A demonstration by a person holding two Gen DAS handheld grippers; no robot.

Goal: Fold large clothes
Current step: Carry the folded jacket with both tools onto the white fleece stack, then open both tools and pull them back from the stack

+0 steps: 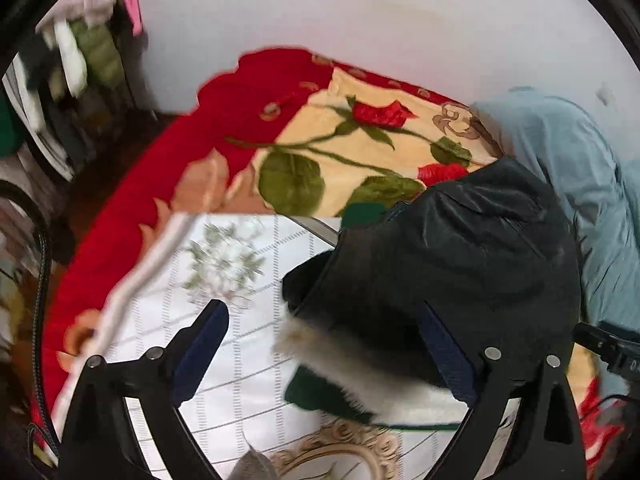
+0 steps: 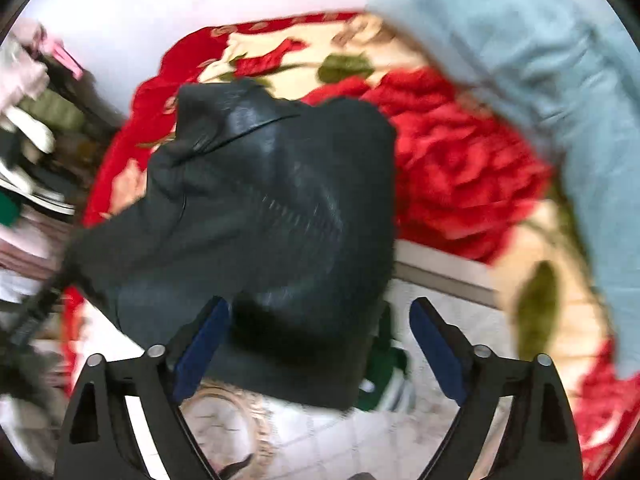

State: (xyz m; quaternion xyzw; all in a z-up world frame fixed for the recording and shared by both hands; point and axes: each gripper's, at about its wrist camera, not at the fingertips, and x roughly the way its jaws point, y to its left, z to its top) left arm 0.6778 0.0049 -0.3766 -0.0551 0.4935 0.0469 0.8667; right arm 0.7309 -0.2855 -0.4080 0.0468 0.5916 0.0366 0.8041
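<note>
I had both claws, left gripper (image 1: 324,354) and right gripper (image 2: 320,344), spread wide, gripping nothing, above the black jacket (image 1: 460,256).

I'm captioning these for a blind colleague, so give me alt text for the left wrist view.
A black jacket with a pale fur trim lies bunched on a white patterned cloth, between the open fingers of the left claw. Behind it spreads a red rose-print blanket, with a light blue garment at right.

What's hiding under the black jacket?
Under the black jacket lies a white checked sheet, and something green pokes out at its edge. What else sits beneath stays covered.
</note>
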